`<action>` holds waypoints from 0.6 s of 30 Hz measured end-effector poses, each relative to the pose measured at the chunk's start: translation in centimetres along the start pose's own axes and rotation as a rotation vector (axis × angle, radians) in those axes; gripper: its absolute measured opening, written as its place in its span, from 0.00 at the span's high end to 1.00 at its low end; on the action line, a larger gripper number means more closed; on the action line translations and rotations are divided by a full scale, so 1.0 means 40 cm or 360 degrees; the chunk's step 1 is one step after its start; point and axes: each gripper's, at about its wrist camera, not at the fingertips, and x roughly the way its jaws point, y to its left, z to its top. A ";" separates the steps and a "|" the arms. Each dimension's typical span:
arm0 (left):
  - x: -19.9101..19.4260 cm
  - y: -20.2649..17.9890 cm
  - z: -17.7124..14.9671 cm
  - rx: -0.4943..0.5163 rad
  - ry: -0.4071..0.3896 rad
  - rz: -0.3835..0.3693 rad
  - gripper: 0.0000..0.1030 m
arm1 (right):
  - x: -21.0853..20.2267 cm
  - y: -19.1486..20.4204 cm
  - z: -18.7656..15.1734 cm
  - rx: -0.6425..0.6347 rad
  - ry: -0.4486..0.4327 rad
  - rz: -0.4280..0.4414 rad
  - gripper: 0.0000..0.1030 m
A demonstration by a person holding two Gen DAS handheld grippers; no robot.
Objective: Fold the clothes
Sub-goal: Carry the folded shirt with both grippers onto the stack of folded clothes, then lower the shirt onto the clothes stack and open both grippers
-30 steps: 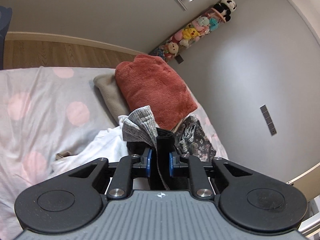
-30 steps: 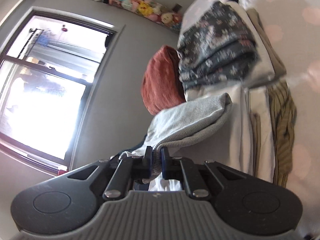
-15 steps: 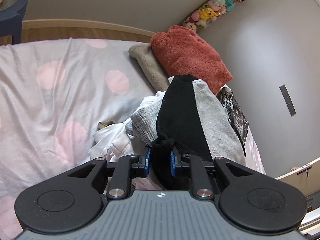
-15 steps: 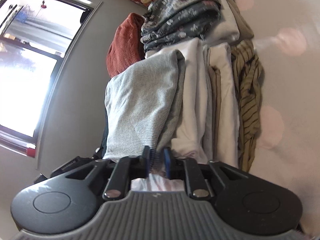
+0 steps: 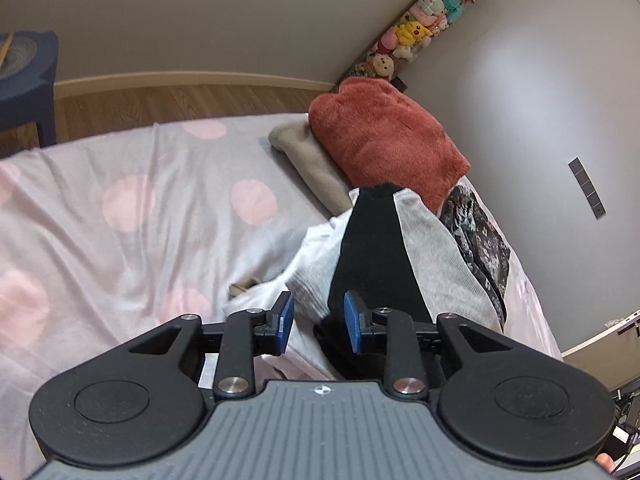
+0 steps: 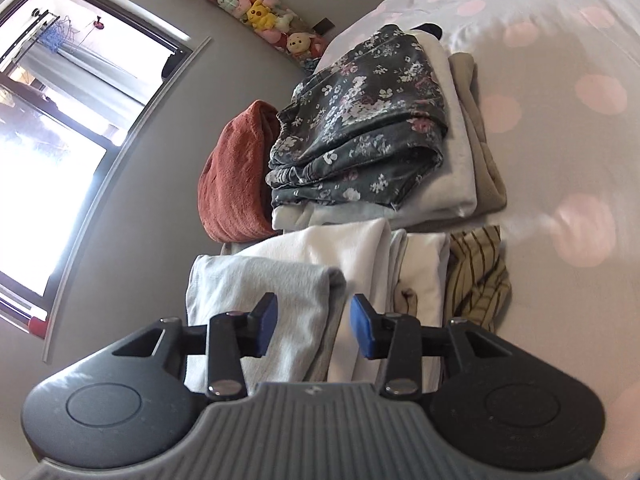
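The bed (image 5: 120,216), in a pale sheet with pink dots, carries folded piles along its wall side; a wood floor (image 5: 160,100) and a row of plush toys (image 5: 416,28) lie beyond. The grey-and-black knit garment (image 5: 384,256) now rests folded on the white stack at 12 o'clock. A second ago both tools pinched it; now the left hand-held gripper (image 5: 318,322) and the right hand-held gripper (image 6: 314,320) stand wide, holding nothing. That fold looks finished.

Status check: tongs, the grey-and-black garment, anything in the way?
Both tongs, left and right, open, empty. Grey-and-black garment lies folded on the pile beside the floral garment. Nothing in the way.
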 end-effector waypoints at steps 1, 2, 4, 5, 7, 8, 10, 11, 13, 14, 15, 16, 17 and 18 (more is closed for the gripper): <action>0.008 -0.007 0.006 0.0016 0.0001 -0.0001 0.73 | 0.011 -0.002 0.006 -0.0007 0.0000 -0.0004 0.57; 0.017 -0.014 0.012 0.0032 0.0001 -0.0003 0.73 | 0.023 -0.004 0.012 -0.0014 0.0001 -0.0007 0.57; 0.033 -0.029 0.024 0.0064 0.0003 -0.0005 0.73 | 0.045 -0.008 0.020 -0.0015 0.0011 -0.0001 0.57; 0.041 -0.036 0.029 0.0079 0.0004 -0.0006 0.73 | 0.056 -0.011 0.024 -0.0015 0.0015 0.0003 0.57; 0.058 -0.050 0.041 0.0111 0.0005 -0.0009 0.73 | 0.075 -0.012 0.028 -0.0026 0.0021 0.0016 0.57; 0.066 -0.058 0.047 0.0127 0.0006 -0.0010 0.73 | 0.085 -0.013 0.030 -0.0032 0.0025 0.0022 0.57; 0.083 -0.072 0.059 0.0159 0.0007 -0.0013 0.73 | 0.101 -0.014 0.032 -0.0046 0.0037 0.0030 0.57; 0.091 -0.079 0.065 0.0175 0.0008 -0.0014 0.73 | 0.108 -0.015 0.031 -0.0049 0.0042 0.0040 0.59; 0.107 -0.093 0.073 0.0202 0.0014 -0.0021 0.73 | 0.112 -0.012 0.027 -0.0079 0.0052 0.0051 0.78; 0.114 -0.100 0.077 0.0213 0.0020 -0.0026 0.73 | 0.108 -0.008 0.025 -0.0110 0.0041 0.0051 0.82; 0.122 -0.107 0.079 0.0225 0.0024 -0.0031 0.73 | 0.100 0.001 0.025 -0.0149 0.0026 0.0058 0.86; 0.126 -0.113 0.081 0.0235 0.0027 -0.0036 0.73 | 0.091 0.012 0.028 -0.0183 0.0008 0.0066 0.87; 0.131 -0.120 0.083 0.0246 0.0029 -0.0041 0.73 | 0.080 0.028 0.035 -0.0220 -0.0024 0.0071 0.88; 0.136 -0.127 0.084 0.0256 0.0031 -0.0046 0.73 | 0.068 0.044 0.043 -0.0256 -0.0055 0.0077 0.89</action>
